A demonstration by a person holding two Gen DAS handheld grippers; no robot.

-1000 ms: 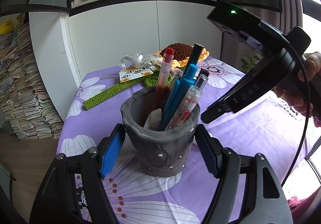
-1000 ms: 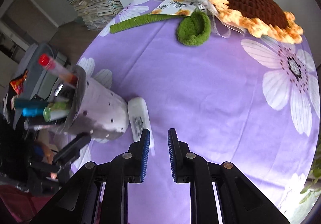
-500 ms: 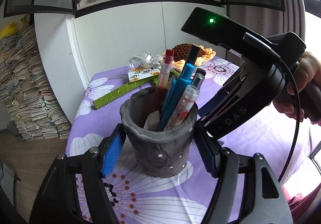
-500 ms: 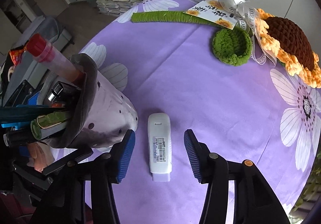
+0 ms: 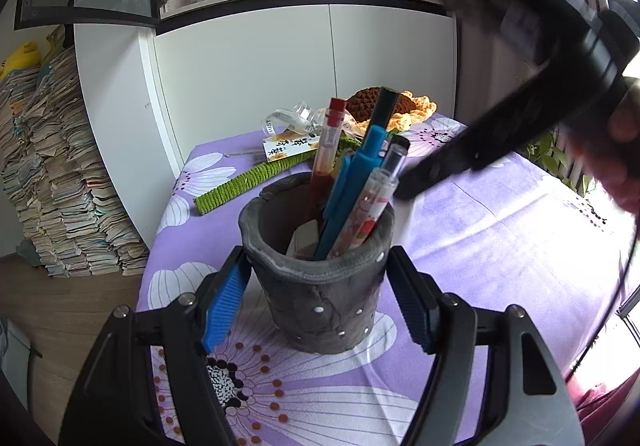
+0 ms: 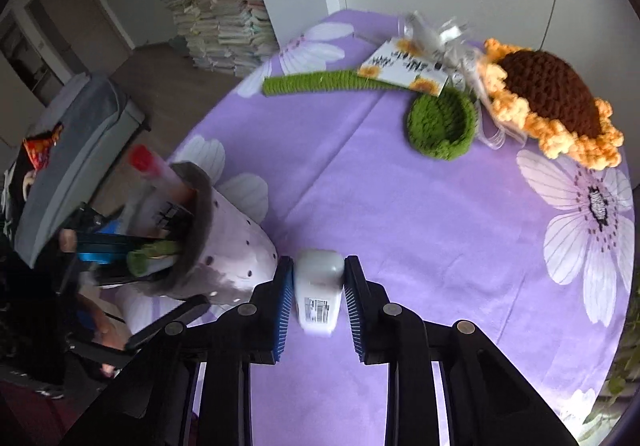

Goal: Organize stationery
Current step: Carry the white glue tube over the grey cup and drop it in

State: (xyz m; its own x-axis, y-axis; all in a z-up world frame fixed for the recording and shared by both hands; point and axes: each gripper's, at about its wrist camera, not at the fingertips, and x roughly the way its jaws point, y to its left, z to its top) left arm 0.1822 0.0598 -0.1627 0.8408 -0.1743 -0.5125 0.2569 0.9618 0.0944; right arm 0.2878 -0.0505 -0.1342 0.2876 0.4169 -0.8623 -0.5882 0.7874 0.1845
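The grey pen holder (image 5: 318, 278) stands upright on the purple flowered tablecloth (image 5: 500, 254), and everything else is best placed from it. The left gripper (image 5: 320, 306) has a blue pad against each side of the holder's wall, clamped on it, most likely so the holder cannot tip or slide while something more goes in. Several pens (image 5: 360, 182) already lean inside it, with a red-capped one (image 5: 330, 142) standing tallest.

Just beside the holder's base, on the side away from the left gripper, the right gripper (image 6: 318, 298) points steeply down over a small white correction-tape case (image 6: 319, 286) (the barcode label faces up). Its jaws are closing, with the case between them and the blue pads touching its long sides, so a grip seems to be forming. Taking it by the narrow width would keep it in line for dropping into the holder's mouth.

Well beyond the holder, at the far edge of the table, lie a crocheted sunflower (image 6: 552, 102), a green crocheted leaf (image 6: 442, 126), a green stem (image 6: 316, 82) and a printed card (image 6: 404, 72), none of them stationery to be sorted, I judge.
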